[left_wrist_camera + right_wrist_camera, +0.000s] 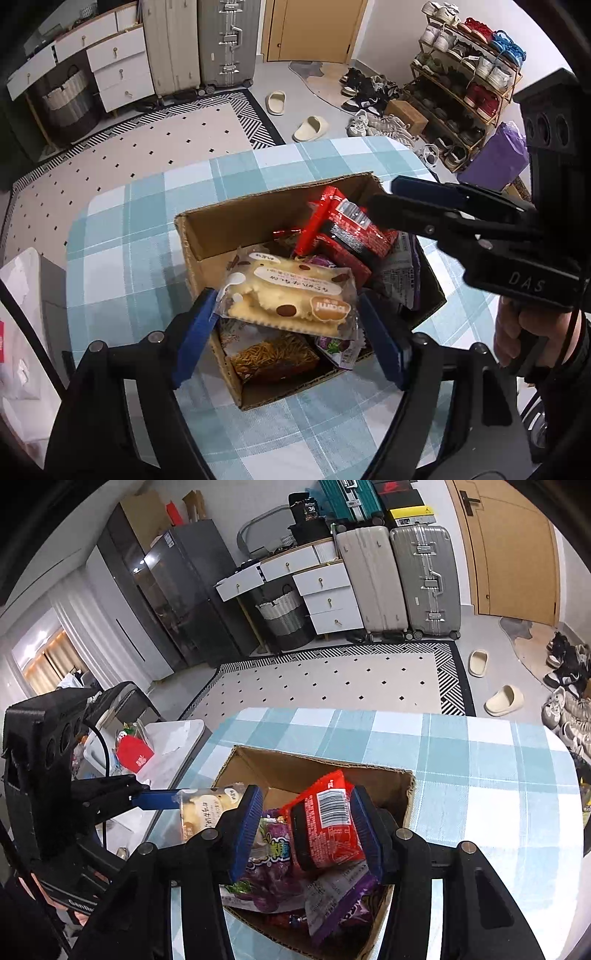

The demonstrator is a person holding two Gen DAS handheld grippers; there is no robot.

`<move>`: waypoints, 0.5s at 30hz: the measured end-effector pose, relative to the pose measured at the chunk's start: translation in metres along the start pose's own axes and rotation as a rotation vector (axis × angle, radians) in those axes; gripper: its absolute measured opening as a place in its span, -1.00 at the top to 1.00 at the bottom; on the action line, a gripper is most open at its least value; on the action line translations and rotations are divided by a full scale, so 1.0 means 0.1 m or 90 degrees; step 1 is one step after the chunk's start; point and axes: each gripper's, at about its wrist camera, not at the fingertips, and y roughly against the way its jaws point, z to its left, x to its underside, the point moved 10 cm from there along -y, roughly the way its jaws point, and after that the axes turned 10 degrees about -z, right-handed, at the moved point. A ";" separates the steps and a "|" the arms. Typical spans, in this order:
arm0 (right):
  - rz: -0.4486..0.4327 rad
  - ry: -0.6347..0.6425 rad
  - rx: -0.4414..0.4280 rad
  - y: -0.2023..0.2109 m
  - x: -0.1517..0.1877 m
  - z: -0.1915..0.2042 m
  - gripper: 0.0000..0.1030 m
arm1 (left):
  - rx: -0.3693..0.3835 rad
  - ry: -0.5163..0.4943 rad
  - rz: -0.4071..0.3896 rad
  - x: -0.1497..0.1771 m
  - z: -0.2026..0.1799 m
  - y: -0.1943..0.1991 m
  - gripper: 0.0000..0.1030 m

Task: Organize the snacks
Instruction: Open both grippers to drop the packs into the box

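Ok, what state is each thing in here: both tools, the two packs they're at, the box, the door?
Left tool: open, pads either side of the cake pack.
Right tool: shut on the red pack.
Cake pack: lying on top in the box, apparently not squeezed.
Red pack: held tilted over the box.
Box: open-topped, nearly full.
Door: closed.

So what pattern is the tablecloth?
Light blue and white plaid tablecloth, clearest in the right wrist view.

Cardboard box (207,236) (open-topped), cream cake pack (291,295), red packet (325,827) atop snacks
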 end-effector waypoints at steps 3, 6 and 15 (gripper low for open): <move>-0.009 -0.008 -0.003 0.08 0.00 -0.02 0.01 | -0.007 0.010 -0.016 -0.03 0.01 0.10 -0.55; -0.020 -0.015 -0.010 0.18 -0.02 -0.01 0.01 | -0.004 0.025 -0.036 -0.07 0.01 0.25 -0.61; -0.052 0.004 -0.016 0.56 -0.09 0.19 -0.03 | -0.043 0.007 -0.077 -0.05 -0.08 0.66 -0.61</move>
